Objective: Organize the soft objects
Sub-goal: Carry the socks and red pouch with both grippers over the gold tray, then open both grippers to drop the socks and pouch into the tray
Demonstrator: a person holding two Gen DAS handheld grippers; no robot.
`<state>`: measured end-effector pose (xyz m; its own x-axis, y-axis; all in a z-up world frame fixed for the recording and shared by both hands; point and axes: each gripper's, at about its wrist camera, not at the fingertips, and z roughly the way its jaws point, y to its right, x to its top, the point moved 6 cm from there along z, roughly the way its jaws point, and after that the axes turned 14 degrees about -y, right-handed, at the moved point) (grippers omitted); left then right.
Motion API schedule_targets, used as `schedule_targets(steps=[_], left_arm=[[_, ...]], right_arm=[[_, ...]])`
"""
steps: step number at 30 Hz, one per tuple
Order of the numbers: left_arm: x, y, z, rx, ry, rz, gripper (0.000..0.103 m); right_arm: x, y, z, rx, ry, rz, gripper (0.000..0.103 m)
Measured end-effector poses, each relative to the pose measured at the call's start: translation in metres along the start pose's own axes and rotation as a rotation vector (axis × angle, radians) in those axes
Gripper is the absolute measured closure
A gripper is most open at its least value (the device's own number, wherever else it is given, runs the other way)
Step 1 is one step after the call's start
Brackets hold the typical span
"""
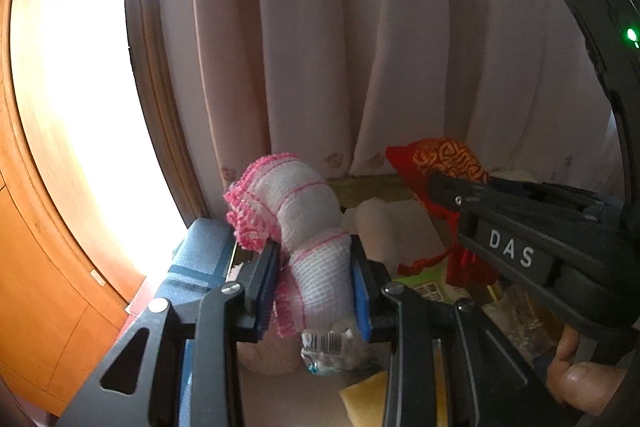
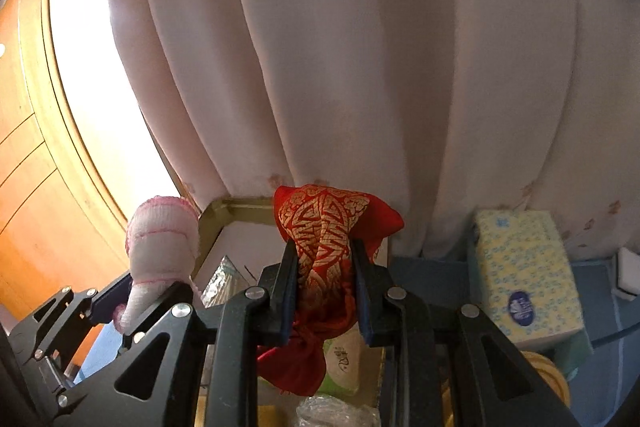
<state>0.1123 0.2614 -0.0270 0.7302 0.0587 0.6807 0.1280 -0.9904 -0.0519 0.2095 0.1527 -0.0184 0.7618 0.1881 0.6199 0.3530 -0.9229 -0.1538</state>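
My left gripper is shut on a white cloth with pink trim, held up in the air in front of the curtain. It also shows at the left of the right wrist view. My right gripper is shut on a red cloth with gold pattern, also lifted. The red cloth and the right gripper show at the right of the left wrist view, beside the white cloth and apart from it.
A pale pink curtain hangs close behind. Below lies a gold-rimmed box with packets, a yellow sponge and a white roll. A yellow tissue pack stands at the right. A wooden door frame is at the left.
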Motion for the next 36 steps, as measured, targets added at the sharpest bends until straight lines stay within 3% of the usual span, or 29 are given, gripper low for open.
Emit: schedule_targets(steps=[9, 10, 11, 12, 13, 14, 15, 16, 20, 24, 28, 34, 36], left_arm=[[0.018, 0.0, 0.026, 0.015, -0.093, -0.007, 0.069], [0.02, 0.0, 0.027, 0.024, -0.098, -0.008, 0.06], [0.022, -0.001, 0.028, 0.036, -0.103, -0.013, 0.056], [0.025, 0.0, 0.028, 0.044, -0.099, -0.018, 0.043], [0.027, 0.001, 0.026, 0.054, -0.087, -0.024, 0.027], [0.028, 0.001, 0.022, 0.061, -0.068, -0.029, 0.019], [0.03, 0.001, 0.016, 0.07, -0.039, -0.033, 0.005], [0.031, 0.0, 0.01, 0.093, -0.01, -0.039, 0.0], [0.031, 0.003, -0.011, 0.113, 0.103, -0.048, 0.0], [0.021, 0.008, -0.023, 0.068, 0.148, -0.096, 0.0], [0.003, 0.019, -0.018, 0.027, 0.14, -0.111, 0.0], [-0.016, 0.036, -0.028, 0.032, 0.178, -0.129, 0.0], [-0.022, 0.041, -0.034, 0.03, 0.206, -0.146, 0.0]], right_arm=[[0.005, -0.012, 0.025, 0.04, -0.124, -0.021, 0.075], [0.004, -0.014, 0.029, 0.058, -0.142, -0.015, 0.074], [0.002, -0.015, 0.031, 0.085, -0.155, -0.008, 0.064], [0.001, -0.015, 0.033, 0.121, -0.169, 0.004, 0.049], [0.0, -0.015, 0.033, 0.138, -0.173, 0.011, 0.04], [-0.002, -0.015, 0.032, 0.162, -0.166, 0.017, 0.029], [-0.003, -0.014, 0.029, 0.172, -0.148, 0.018, 0.028], [-0.004, -0.013, 0.023, 0.175, -0.121, 0.02, 0.028], [-0.012, -0.005, -0.011, 0.238, 0.01, 0.054, 0.026], [-0.023, 0.007, -0.041, 0.223, 0.146, 0.068, 0.022], [-0.041, 0.017, -0.062, 0.171, 0.232, 0.071, 0.022], [-0.072, 0.04, -0.094, -0.005, 0.397, 0.096, 0.021], [-0.078, 0.049, -0.103, -0.06, 0.444, 0.115, 0.014]])
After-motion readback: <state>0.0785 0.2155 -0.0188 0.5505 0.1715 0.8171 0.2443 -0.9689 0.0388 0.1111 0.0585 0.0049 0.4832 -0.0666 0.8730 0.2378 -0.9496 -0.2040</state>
